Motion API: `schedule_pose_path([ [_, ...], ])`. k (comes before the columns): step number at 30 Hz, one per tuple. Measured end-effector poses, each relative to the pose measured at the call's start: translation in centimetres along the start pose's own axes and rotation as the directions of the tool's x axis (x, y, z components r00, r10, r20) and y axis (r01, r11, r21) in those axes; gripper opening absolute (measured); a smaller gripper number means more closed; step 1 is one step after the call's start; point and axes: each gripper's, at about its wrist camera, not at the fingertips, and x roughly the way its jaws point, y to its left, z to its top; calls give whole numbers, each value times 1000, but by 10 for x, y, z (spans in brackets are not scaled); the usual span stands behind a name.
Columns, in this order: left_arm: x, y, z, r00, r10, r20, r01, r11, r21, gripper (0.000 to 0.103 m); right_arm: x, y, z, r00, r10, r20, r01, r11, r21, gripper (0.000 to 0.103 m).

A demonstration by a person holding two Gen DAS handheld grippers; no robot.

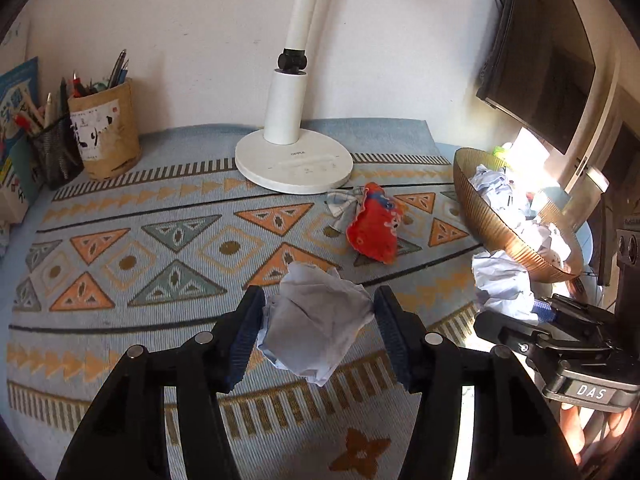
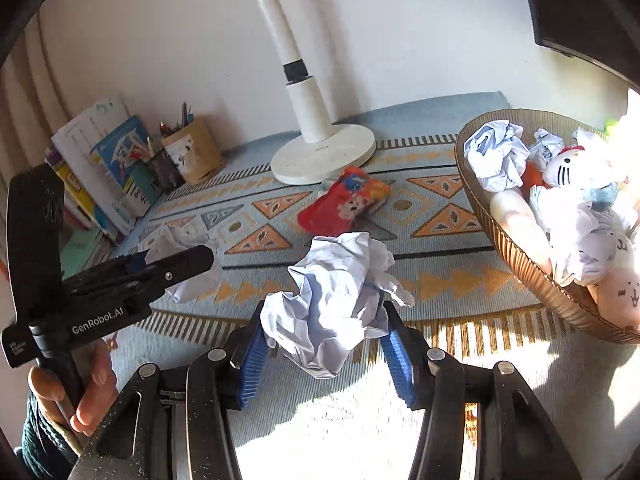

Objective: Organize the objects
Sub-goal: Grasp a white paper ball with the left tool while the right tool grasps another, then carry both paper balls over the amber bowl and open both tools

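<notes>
A crumpled paper ball [image 1: 316, 320] is clamped between the pads of the left gripper [image 1: 318, 320], which is narrowed onto it. A second paper wad [image 2: 340, 300] is pinched in the same way by the right gripper [image 2: 326, 320]. Both loads appear to be lifted clear of the mat [image 1: 160, 240], though whether their undersides touch it cannot be told. The step in hand is judged to be the carrying of picked-up litter to the basket [image 2: 520, 264] at the right, in which more crumpled paper and a white plush toy [image 2: 568, 172] are already gathered. For the next move, each wad would need to be brought over the basket rim before the jaws are widened; the right one is nearer and should probably be dropped first, so that the two tools are not crossed. A light, springy wad may cling to a pad, so a full opening is advised.

From left to right, the patterned mat is seen to carry books [image 2: 104, 168] against the wall, pen holders [image 1: 106, 132], a white lamp [image 1: 294, 160] and a red packet [image 1: 374, 228] left loose near the middle. Strong sunlight is cast across the near edge. A dark monitor [image 1: 536, 76] is mounted at the far right.
</notes>
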Motion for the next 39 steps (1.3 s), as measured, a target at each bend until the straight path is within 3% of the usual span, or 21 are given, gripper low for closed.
schedule_pose_path([
  [4, -10, -15, -30, 1000, 28, 13, -28, 999, -23, 54, -1, 2, -24, 995, 20, -98, -34, 989, -144, 53],
  [7, -7, -19, -41, 999, 44, 8, -44, 999, -21, 54, 2, 8, -37, 992, -64, -112, 34, 967, -252, 53],
  [10, -5, -23, -46, 996, 88, 13, -88, 996, 6, 55, 5, 5, -44, 989, -93, -119, 58, 960, -274, 56],
  [13, -5, -34, -51, 993, 112, 25, -113, 992, 63, 56, 5, -2, -45, 989, -93, -111, 65, 970, -235, 68],
  [16, -5, -41, -52, 993, 117, 29, -120, 988, 102, 57, 1, -9, -46, 991, -70, -116, 47, 981, -187, 69],
  [20, -6, -34, -52, 995, 93, 26, -95, 993, 70, 57, -12, -18, -55, 993, -38, -111, 30, 997, -77, 85],
  [22, -6, -30, -51, 996, 86, 27, -87, 995, 43, 57, -15, -19, -63, 993, 29, -119, -30, 1000, -3, 86],
  [29, -7, -30, -52, 996, 85, 33, -86, 996, 37, 57, -6, -12, -56, 996, -25, -87, 33, 996, 84, 87],
  [31, -8, -31, -52, 995, 91, 37, -93, 995, 41, 57, -2, -11, -53, 996, -58, -73, 65, 992, 104, 82],
  [35, -7, -30, -52, 995, 88, 36, -90, 995, 36, 57, 0, -5, -53, 982, -184, -38, 187, 978, 93, 57],
  [37, -7, -29, -52, 996, 86, 35, -87, 996, 32, 57, -3, -7, -56, 984, -175, -13, 176, 979, 106, 47],
  [39, -7, -29, -52, 996, 83, 32, -84, 996, 31, 57, -6, -9, -59, 988, -155, 0, 154, 981, 121, 44],
])
